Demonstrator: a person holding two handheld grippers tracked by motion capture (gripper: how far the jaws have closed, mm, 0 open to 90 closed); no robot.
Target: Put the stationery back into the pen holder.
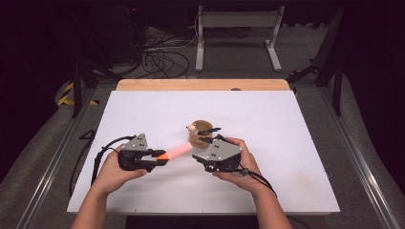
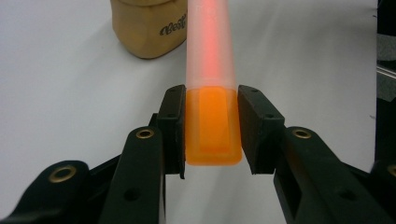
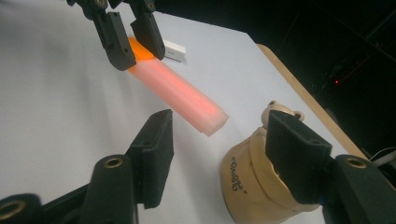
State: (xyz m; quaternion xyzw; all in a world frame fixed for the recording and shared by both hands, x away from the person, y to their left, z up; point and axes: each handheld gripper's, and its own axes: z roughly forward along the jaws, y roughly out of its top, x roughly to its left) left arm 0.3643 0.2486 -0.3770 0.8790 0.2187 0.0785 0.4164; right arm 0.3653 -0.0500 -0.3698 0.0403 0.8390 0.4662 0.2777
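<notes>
Currently the left gripper (image 2: 209,135) clamps the orange end of the translucent stick (image 1: 176,151), held above the table beside the tan cup (image 3: 254,186); the right gripper (image 3: 224,154), unclenched, should steady that cup for insertion.

Tube (image 2: 209,42): frosted pale pink, red glow along core; orange cap (image 2: 213,125). Cup (image 3: 254,184): tan, dark script lettering. Table (image 1: 286,124): white, light wood strip at 12 o'clock. Jaws black.
</notes>
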